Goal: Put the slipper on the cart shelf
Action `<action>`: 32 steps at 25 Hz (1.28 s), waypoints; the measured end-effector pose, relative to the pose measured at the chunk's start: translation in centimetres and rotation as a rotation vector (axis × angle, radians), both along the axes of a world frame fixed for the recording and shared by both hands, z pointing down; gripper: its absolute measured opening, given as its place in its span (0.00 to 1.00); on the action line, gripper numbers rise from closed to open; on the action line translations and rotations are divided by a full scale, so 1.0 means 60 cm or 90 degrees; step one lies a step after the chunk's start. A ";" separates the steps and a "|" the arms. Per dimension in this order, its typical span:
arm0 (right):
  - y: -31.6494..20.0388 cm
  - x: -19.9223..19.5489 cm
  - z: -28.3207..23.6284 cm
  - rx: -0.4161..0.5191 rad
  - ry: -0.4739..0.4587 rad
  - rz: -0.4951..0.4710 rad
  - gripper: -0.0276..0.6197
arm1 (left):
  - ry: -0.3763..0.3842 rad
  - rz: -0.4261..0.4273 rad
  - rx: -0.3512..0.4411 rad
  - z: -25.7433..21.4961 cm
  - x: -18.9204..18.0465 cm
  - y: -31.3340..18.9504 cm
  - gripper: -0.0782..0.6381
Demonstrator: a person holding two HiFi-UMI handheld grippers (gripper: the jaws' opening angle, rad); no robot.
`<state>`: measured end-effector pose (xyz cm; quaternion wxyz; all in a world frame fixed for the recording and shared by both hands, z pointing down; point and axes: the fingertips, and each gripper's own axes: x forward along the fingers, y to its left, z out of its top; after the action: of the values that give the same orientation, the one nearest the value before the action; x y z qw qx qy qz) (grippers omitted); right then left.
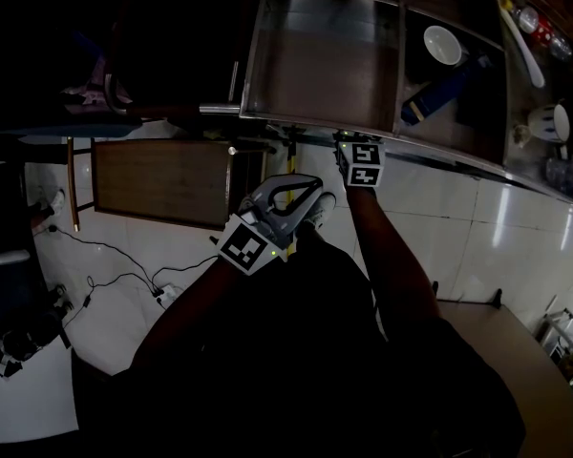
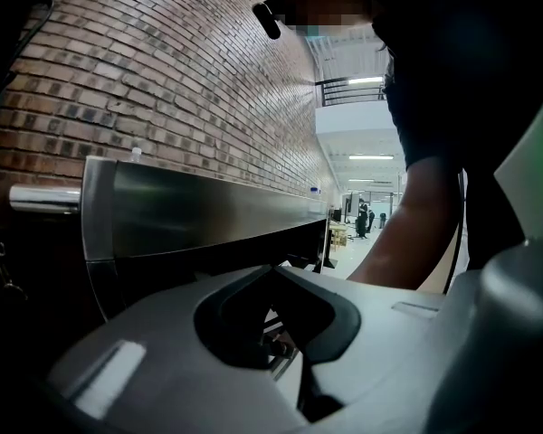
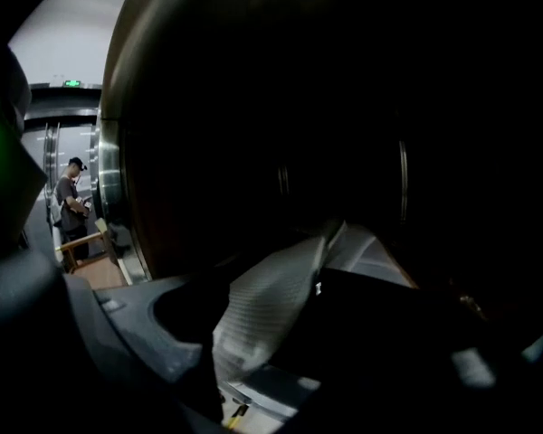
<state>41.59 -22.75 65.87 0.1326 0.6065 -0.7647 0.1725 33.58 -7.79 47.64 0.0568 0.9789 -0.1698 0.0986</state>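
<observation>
The left gripper (image 1: 310,187) is pale grey. Its left cube (image 1: 251,246) carries black-and-white square markers and a speck of green light. The right gripper (image 3: 290,328) reads darker grey, and its right cube (image 1: 364,163) is marked likewise. Between the right gripper's jaws, the slipper (image 3: 267,301) is white with a fine woven grid pattern. Ahead of both grippers, the cart (image 1: 258,55) is brushed silver steel. Above and left of the left gripper's jaws, the wall (image 2: 163,80) is red-brown brick with pale mortar lines. Below the grippers, the floor (image 1: 458,208) is glossy white tile. Beyond the right gripper are a white bowl (image 1: 442,44) and a blue bottle (image 1: 437,93).

Cart (image 1: 320,55): shiny st. steel (slipper (image 3: 271,306): cloth).
</observation>
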 end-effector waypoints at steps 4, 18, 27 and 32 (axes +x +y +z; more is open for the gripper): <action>0.012 0.017 -0.009 0.000 0.043 0.011 0.55 | 0.000 -0.016 -0.007 0.001 -0.012 -0.002 0.11; 0.111 -0.014 -0.122 0.047 0.003 -0.100 0.55 | 0.028 -0.049 0.000 -0.028 -0.048 -0.009 0.11; 0.199 -0.133 -0.239 0.135 -0.021 -0.273 0.52 | 0.032 -0.096 -0.004 -0.043 -0.102 0.004 0.11; 0.225 -0.165 -0.284 0.152 -0.037 -0.303 0.42 | 0.023 -0.111 0.007 -0.050 -0.134 0.015 0.11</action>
<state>31.69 -9.24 48.84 0.0746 0.4155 -0.9044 0.0625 25.56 -6.86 44.62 0.0633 0.9623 -0.2539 0.0744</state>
